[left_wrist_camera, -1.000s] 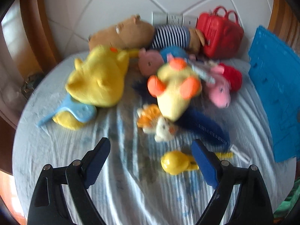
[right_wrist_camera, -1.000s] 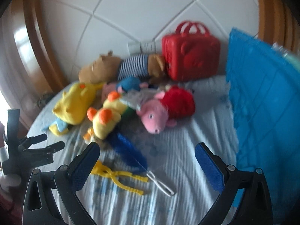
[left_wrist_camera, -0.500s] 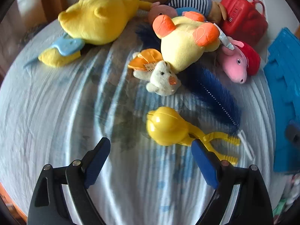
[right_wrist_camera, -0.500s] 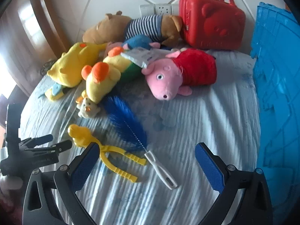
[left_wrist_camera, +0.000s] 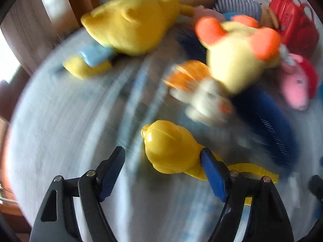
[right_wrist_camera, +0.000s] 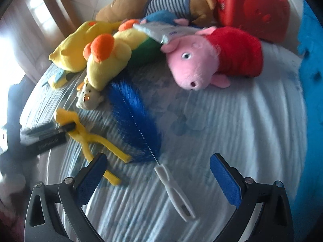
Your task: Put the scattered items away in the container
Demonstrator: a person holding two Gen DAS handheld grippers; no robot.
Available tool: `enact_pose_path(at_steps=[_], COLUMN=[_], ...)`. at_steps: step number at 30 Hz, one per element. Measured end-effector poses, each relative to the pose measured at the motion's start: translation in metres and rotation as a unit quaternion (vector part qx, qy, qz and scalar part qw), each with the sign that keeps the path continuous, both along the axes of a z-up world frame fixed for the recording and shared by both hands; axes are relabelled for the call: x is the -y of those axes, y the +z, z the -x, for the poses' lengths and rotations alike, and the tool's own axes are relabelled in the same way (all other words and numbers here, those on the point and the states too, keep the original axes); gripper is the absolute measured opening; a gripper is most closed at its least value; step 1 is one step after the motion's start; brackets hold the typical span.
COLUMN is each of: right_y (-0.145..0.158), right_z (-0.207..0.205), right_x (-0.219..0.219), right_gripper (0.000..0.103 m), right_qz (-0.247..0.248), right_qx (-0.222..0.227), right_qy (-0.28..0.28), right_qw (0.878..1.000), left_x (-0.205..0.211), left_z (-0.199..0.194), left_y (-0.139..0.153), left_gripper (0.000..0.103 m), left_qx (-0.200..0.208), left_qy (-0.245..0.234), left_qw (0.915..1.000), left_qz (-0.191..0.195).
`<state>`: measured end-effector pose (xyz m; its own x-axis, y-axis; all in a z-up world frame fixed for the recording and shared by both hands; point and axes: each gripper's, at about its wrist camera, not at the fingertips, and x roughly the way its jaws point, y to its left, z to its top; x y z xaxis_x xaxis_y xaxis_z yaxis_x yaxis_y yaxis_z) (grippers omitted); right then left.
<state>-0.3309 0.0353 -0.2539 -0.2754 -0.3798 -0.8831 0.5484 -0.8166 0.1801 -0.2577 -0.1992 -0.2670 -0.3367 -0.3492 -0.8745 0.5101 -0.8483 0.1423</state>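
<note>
A yellow plastic duck-shaped tong (left_wrist_camera: 169, 151) lies on the striped bed sheet. My left gripper (left_wrist_camera: 161, 161) is open, its jaws on either side of the tong's round head; touching cannot be told. In the right wrist view the tong (right_wrist_camera: 84, 133) lies at left with the left gripper's fingers (right_wrist_camera: 60, 130) over it. A blue bottle brush with a white handle (right_wrist_camera: 141, 129) lies between the jaws of my open right gripper (right_wrist_camera: 157, 177), above the sheet. The blue container (right_wrist_camera: 310, 46) stands at the right edge.
Plush toys are piled at the back: a pink pig in red (right_wrist_camera: 212, 58), a yellow duck with orange feet (right_wrist_camera: 109, 60), a big yellow plush (left_wrist_camera: 131, 22), a small white chick (left_wrist_camera: 203, 98), a striped brown bear (right_wrist_camera: 157, 4). A red case (right_wrist_camera: 252, 8) stands behind.
My left gripper has moved forward and down onto the yellow tong, which now sits between its jaws. My right gripper has come closer to the blue brush.
</note>
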Motion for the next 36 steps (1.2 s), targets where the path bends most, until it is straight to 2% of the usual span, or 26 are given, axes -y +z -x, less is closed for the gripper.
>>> enact_pose_path(at_steps=[1,3,4,5,8,11,13,15,17,19,20,22,23,24,27,30,36], right_y=[-0.005,-0.012,-0.016,-0.017,-0.022,-0.025,-0.027,-0.03,-0.031,-0.033,-0.034,-0.035,-0.034,-0.033,-0.027,-0.019,-0.007], right_z=[0.003,0.008,0.011,0.013,0.022,0.031,0.035,0.038,0.039,0.041,0.042,0.043,0.043,0.043,0.039,0.031,0.017], right_x=[0.005,0.015,0.022,0.027,0.043,0.055,0.063,0.067,0.069,0.069,0.068,0.067,0.066,0.066,0.072,0.086,0.137], right_gripper=[0.101,0.092,0.089,0.085,0.083,0.083,0.083,0.083,0.083,0.083,0.083,0.083,0.079,0.07,0.063,0.06,0.06], right_qz=[0.003,0.006,0.007,0.009,0.014,0.016,0.014,0.015,0.015,0.012,0.009,0.003,0.001,0.002,0.017,0.038,0.068], right_qx=[0.005,0.01,0.01,0.009,0.007,0.006,0.004,0.005,0.003,0.004,0.003,0.001,-0.001,-0.003,-0.002,0.001,0.006], right_qy=[0.006,0.018,0.025,0.03,0.043,0.054,0.059,0.061,0.063,0.063,0.061,0.061,0.06,0.06,0.065,0.079,0.115], right_qw=[1.0,1.0,1.0,0.999,0.999,0.998,0.998,0.998,0.998,0.998,0.998,0.998,0.998,0.998,0.998,0.996,0.991], left_x=[0.007,0.02,0.027,0.032,0.043,0.05,0.054,0.053,0.051,0.049,0.047,0.041,0.037,0.035,0.031,0.038,0.073], left_z=[0.002,0.007,0.008,0.005,-0.008,-0.024,-0.025,-0.018,-0.008,0.003,0.005,0.008,0.005,0.002,-0.016,-0.034,-0.059], left_y=[0.001,0.002,0.003,0.006,0.014,0.012,0.006,-0.001,-0.008,-0.016,-0.015,-0.011,-0.009,-0.008,-0.008,-0.005,0.001], left_gripper=[0.077,0.077,0.077,0.077,0.077,0.077,0.077,0.077,0.077,0.067,0.066,0.057,0.057,0.057,0.056,0.056,0.056], left_qx=[0.004,0.014,0.017,0.011,-0.018,-0.039,-0.056,-0.066,-0.068,-0.054,-0.052,-0.046,-0.033,-0.024,0.004,0.018,0.013], left_qy=[0.001,0.004,0.005,0.01,0.039,0.1,0.136,0.155,0.159,0.157,0.146,0.114,0.09,0.07,0.013,-0.011,0.006], left_qw=[0.9999,0.9986,0.9988,0.9997,0.9976,0.9873,0.9758,0.9688,0.9677,0.9728,0.9779,0.9879,0.9933,0.9963,0.9999,0.9998,0.9999], left_qz=[0.017,0.051,0.045,0.022,-0.054,-0.118,-0.162,-0.181,-0.184,-0.162,-0.141,-0.095,-0.065,-0.043,-0.003,-0.002,-0.002])
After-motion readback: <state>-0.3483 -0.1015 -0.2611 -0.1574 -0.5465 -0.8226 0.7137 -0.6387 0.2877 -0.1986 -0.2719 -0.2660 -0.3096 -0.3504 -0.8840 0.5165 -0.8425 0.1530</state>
